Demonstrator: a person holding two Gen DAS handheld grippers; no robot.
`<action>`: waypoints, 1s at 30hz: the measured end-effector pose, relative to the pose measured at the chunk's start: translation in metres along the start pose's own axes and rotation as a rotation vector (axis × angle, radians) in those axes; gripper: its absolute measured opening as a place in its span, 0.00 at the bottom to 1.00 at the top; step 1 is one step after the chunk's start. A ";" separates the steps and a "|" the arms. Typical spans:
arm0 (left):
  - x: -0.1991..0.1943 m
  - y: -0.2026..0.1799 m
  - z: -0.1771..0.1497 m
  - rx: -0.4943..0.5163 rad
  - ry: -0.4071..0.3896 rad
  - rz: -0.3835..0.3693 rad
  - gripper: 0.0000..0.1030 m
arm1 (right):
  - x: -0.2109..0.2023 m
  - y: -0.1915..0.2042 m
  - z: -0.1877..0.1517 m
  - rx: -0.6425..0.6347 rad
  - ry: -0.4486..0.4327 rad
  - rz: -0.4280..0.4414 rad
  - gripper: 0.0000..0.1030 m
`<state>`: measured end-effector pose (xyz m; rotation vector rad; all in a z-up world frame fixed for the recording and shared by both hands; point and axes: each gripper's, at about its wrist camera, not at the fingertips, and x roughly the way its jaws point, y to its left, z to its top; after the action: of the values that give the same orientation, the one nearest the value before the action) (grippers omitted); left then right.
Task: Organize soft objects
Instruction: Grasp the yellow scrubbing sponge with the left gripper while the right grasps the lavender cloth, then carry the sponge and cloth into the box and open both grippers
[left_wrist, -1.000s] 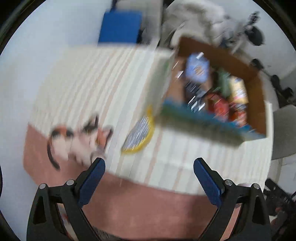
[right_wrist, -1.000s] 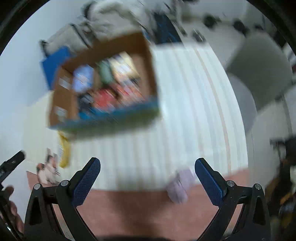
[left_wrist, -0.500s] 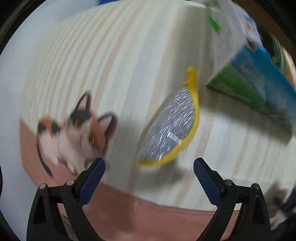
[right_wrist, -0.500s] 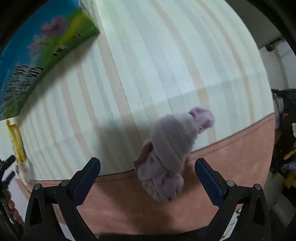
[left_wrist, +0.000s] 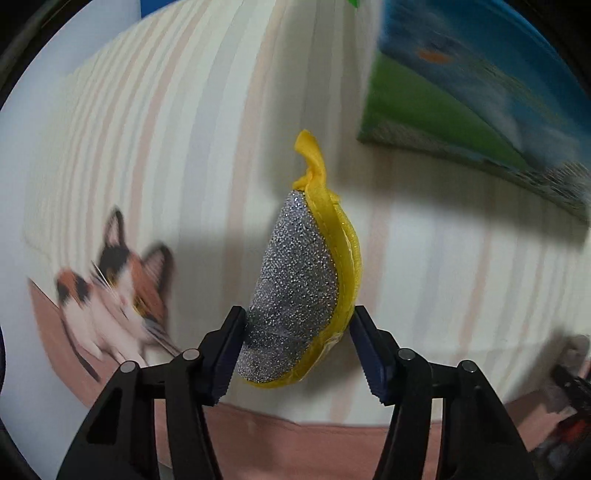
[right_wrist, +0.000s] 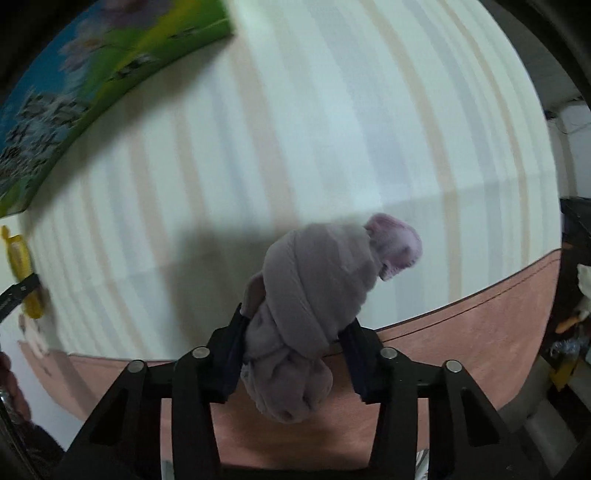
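Pads on both grippers are closing at this moment, each around a soft thing lying on the striped cloth, so the step in hand reads as a double pick-up. To do it well, each squeeze should land across the bulk of the item, not on a loose edge, and the lift should wait until both pads are pressing firmly; soft goods will likely give and slip if raised too soon.

Nearest in the left wrist view, the left gripper (left_wrist: 297, 345) is closing on the yellow-edged scrub pad (left_wrist: 306, 291). Its jaws are standing partly apart with the pad's lower end between them. Both fingertips are touching the pad's sides, the left one on the silver glitter face and the right one on the yellow rim, so the grip looks made or very nearly made. The pad's yellow loop is pointing away from the gripper.

In the right wrist view, the right gripper (right_wrist: 295, 343) is clamping on the rolled purple sock bundle (right_wrist: 310, 302), the jaws pinching its middle while the fabric is bulging out in front of and behind them.

Further out, a calico cat toy (left_wrist: 114, 295) is lying to the left of the scrub pad, blurred and apart from it. Beyond both, the cardboard box (left_wrist: 480, 99) with its blue and green printed side is standing on the striped tablecloth (right_wrist: 332, 110), probably the place for the items.
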<state>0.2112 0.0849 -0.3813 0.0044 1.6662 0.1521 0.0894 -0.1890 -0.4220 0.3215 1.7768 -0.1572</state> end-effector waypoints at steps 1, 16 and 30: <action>-0.002 -0.002 -0.008 -0.014 0.006 -0.025 0.53 | -0.001 0.004 -0.002 -0.010 -0.004 0.008 0.45; -0.157 -0.059 -0.056 0.039 -0.155 -0.351 0.53 | -0.091 0.084 -0.039 -0.210 -0.109 0.227 0.41; -0.195 -0.082 0.117 0.116 -0.196 -0.176 0.53 | -0.246 0.106 0.101 -0.291 -0.367 0.165 0.41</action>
<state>0.3547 -0.0031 -0.2073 -0.0389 1.4698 -0.0768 0.2643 -0.1487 -0.1991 0.2109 1.3796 0.1517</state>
